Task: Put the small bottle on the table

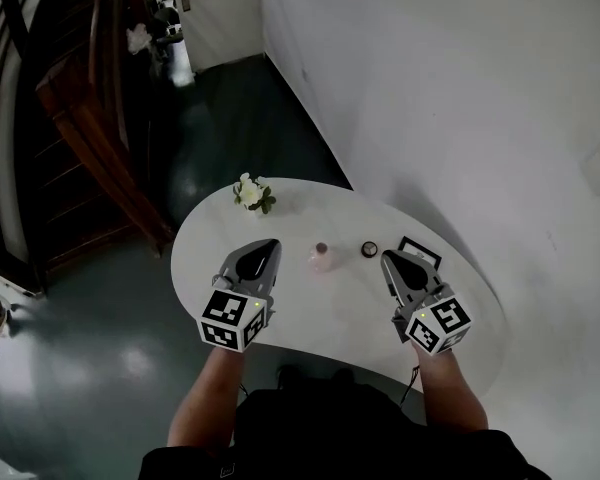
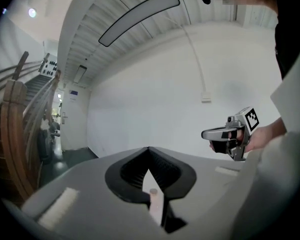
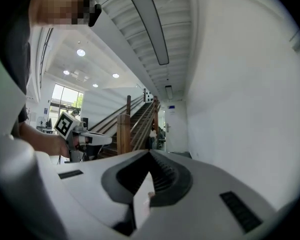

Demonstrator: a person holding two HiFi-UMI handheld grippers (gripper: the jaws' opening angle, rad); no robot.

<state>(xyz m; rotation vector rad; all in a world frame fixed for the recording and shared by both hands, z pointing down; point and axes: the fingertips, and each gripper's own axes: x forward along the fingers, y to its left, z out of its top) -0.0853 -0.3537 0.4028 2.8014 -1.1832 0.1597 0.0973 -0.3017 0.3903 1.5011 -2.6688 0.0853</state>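
Note:
The small pink bottle [image 1: 321, 257] stands upright on the white table [image 1: 310, 318], in the middle between my two grippers and apart from both. My left gripper [image 1: 268, 247] hovers just left of it, jaws shut with nothing between them. My right gripper [image 1: 388, 259] hovers to its right, also shut and empty. In the left gripper view the closed jaws [image 2: 149, 149] fill the lower frame, and the right gripper [image 2: 231, 134] shows beyond them. The right gripper view shows its own closed jaws [image 3: 150, 153], with the left gripper [image 3: 85, 138] at the left.
A small dark round jar [image 1: 369, 250] and a black-framed square object [image 1: 419, 252] lie right of the bottle. A small white flower bunch [image 1: 252, 194] sits at the table's far edge. A wooden staircase [image 1: 90, 118] rises at the left, and a white wall [image 1: 450, 88] at the right.

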